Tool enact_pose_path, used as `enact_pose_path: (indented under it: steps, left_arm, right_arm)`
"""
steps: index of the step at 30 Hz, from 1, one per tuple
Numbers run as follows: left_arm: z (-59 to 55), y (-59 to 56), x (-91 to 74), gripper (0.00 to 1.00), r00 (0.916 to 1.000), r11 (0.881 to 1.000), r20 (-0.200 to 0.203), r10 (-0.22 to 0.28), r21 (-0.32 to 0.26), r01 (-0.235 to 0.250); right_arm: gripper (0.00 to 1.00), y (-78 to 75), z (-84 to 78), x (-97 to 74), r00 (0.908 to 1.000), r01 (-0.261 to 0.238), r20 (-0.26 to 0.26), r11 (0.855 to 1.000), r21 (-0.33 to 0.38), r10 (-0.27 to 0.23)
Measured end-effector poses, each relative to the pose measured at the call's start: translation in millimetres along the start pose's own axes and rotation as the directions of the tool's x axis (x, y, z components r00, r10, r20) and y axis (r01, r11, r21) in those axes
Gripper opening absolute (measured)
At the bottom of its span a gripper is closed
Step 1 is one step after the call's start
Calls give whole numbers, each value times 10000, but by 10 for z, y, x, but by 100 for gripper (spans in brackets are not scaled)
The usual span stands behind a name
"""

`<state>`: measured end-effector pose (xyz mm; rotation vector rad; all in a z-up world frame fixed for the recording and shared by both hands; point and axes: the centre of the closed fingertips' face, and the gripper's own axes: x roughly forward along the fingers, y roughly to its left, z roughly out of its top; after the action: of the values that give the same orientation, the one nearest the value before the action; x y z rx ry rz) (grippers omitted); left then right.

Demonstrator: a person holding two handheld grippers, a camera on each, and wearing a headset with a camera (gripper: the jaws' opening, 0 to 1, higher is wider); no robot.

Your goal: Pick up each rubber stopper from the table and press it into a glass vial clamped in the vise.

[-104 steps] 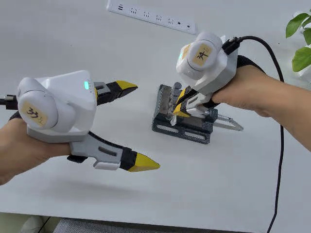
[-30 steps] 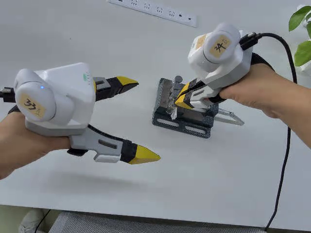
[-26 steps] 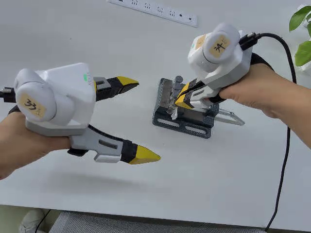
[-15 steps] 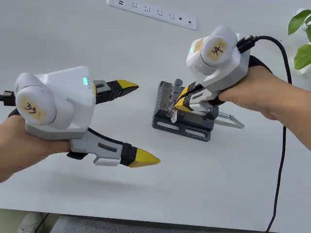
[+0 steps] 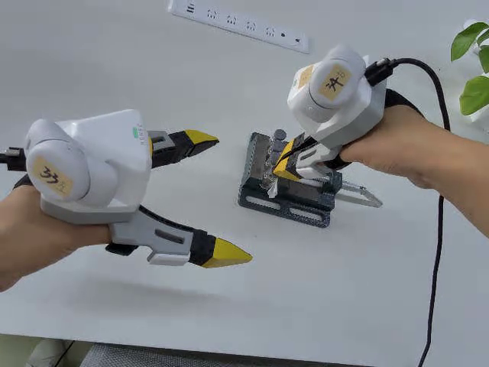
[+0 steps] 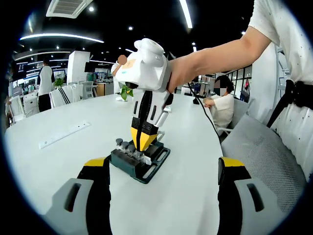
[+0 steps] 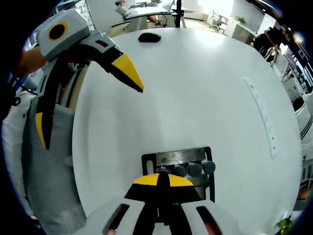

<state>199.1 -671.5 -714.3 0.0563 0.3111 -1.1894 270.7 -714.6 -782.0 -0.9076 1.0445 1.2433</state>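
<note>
Right tongs (image 5: pixel 281 170), pressed together, are pointed down at the vise (image 5: pixel 286 205); left tongs (image 5: pixel 221 198) are held wide apart left of it. At least three stoppers (image 7: pixel 194 169) are counted there.

The top of the vise (image 5: pixel 284 202) is taken up by the right gripper (image 5: pixel 280 171), whose jaws are closed together over the row of vials (image 7: pixel 194 169), so the way in from above and from the right is blocked. A bare stretch of table (image 5: pixel 336 290) is found between the vise and the wide-spread jaws of the left gripper (image 5: pixel 233 199), and also in front of the vise. The right side is crossed by a cable (image 5: pixel 440 229). A power strip (image 5: pixel 239 23) is set well apart at the far side.
</note>
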Motion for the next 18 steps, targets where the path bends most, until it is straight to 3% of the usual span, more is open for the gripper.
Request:
enact_pose_path:
  steps: [18]
  left_arm:
    - [-7, 4, 20, 90, 10000, 10000, 43, 0, -32, 0]
  right_arm:
    - [0, 18, -21, 3, 9986, -119, -510, 9996, -265, 105]
